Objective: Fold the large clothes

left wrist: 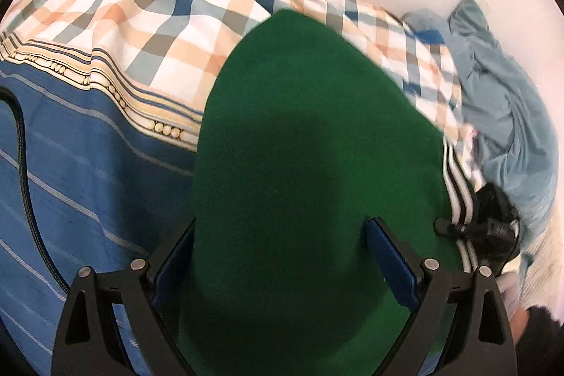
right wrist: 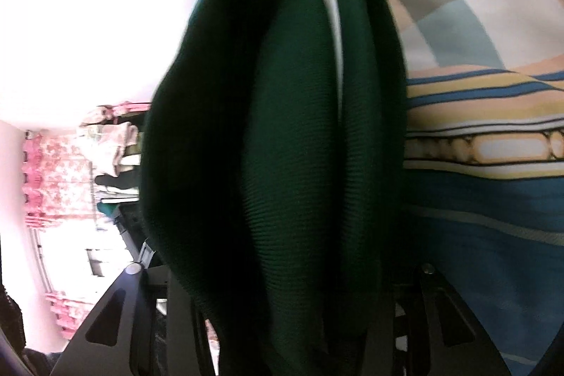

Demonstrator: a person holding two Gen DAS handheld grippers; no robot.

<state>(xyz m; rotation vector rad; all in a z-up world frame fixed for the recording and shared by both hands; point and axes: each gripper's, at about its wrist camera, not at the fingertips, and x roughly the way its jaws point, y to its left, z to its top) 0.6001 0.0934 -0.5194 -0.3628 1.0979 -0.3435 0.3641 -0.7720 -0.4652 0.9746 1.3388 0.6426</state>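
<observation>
Left wrist view, green garment (left wrist: 310,164) draped between tool (left wrist: 282,256) fingers, checked bedsheet (left wrist: 141,9) behind

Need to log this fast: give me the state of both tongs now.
Left tongs: green garment between the fingers; grip cannot be told.
Right tongs: green garment bunched between the fingers; grip cannot be told.

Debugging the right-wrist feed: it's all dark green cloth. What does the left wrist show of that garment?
Observer: The green garment has white stripes down its right edge.
Operator: Other clothes nearby?
Observer: A crumpled blue-grey garment lies to the right, beside the checked sheet.
Operator: Left gripper?
Observer: The left gripper has green cloth between its fingers. I cannot tell whether they pinch it.
</observation>
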